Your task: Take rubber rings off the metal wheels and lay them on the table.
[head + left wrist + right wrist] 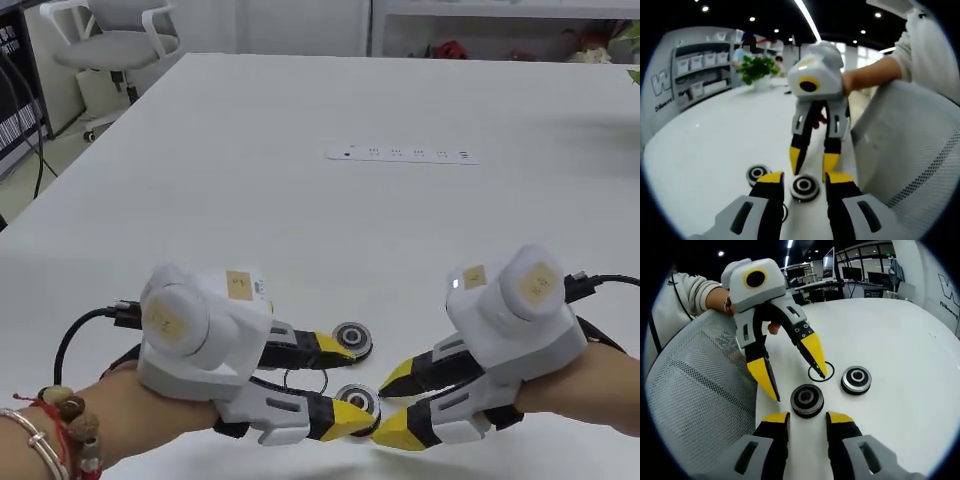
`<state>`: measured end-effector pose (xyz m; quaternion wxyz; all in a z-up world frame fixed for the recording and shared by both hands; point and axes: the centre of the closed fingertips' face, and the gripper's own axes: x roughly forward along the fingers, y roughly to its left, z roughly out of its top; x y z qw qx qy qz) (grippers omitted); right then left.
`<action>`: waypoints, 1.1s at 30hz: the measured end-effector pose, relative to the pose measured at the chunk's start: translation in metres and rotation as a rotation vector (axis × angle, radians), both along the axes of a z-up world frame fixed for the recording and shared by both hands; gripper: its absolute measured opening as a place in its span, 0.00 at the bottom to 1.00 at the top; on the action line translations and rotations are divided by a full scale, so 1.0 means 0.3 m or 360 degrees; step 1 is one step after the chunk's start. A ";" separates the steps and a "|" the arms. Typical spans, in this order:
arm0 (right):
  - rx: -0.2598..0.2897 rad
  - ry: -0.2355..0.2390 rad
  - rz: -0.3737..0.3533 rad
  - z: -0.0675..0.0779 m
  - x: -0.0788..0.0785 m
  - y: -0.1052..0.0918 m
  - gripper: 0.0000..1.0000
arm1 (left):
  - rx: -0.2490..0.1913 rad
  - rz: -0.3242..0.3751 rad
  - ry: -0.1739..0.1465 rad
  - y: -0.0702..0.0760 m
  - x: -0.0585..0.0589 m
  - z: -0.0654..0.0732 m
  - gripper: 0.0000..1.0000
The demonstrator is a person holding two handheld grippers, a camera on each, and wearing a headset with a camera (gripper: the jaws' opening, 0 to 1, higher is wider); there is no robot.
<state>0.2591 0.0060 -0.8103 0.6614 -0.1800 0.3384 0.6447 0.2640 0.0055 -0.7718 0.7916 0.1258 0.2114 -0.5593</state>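
Wheel (807, 399) with rubber ring (793, 401) rests on the tabletop (900, 340) between the open left gripper (799, 384) and open right gripper (808, 419), probably for bracing and peeling; a freed ring (821, 381) lies just behind it.

The left gripper (360, 384) is held low, its jaws spread on either side of the near wheel (358, 400). The right gripper (381, 408) is pointed at that wheel from the opposite side, jaws parted, tips just short.
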 end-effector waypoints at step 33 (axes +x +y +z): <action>0.0024 -0.0056 0.0023 -0.007 0.008 0.004 0.17 | 0.0062 0.0011 0.0029 0.021 -0.004 -0.066 0.16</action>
